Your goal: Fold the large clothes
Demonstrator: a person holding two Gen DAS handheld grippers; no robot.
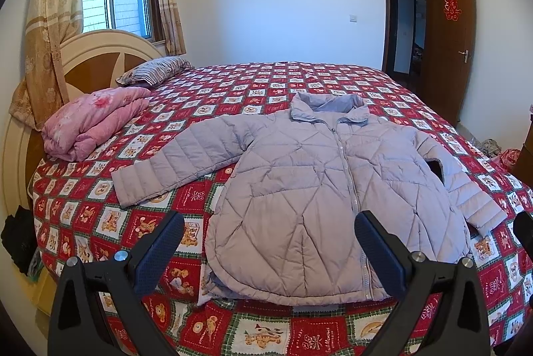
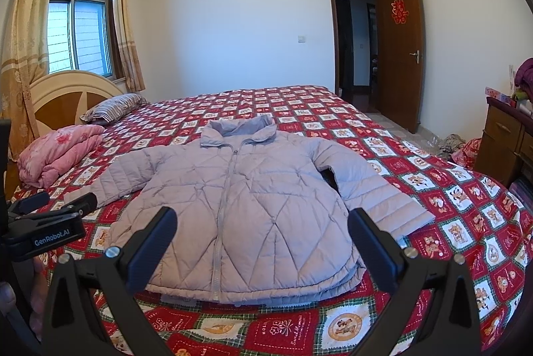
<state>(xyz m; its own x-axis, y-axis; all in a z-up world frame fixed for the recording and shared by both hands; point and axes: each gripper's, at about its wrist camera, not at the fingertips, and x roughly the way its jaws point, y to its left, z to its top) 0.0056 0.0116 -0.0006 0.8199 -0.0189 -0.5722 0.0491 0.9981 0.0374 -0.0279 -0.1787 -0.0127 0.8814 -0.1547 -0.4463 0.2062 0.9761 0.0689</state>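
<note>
So, pink folded quilt [image 1: 93, 123] and striped pillow [image 1: 155, 71] sit far left by the headboard, well apart from the work area. Lilac puffer jacket [image 1: 299, 189] lies flat, zipped, front up in the middle of the red patterned bedspread [image 1: 100, 216], sleeves spread out, likely laid ready for a first fold. Left gripper [image 1: 266, 251] and right gripper [image 2: 263, 242] both hover over the hem, fingers spread wide, holding nothing. Nothing blocks the sleeves; open door [image 2: 398, 49] far right
</note>
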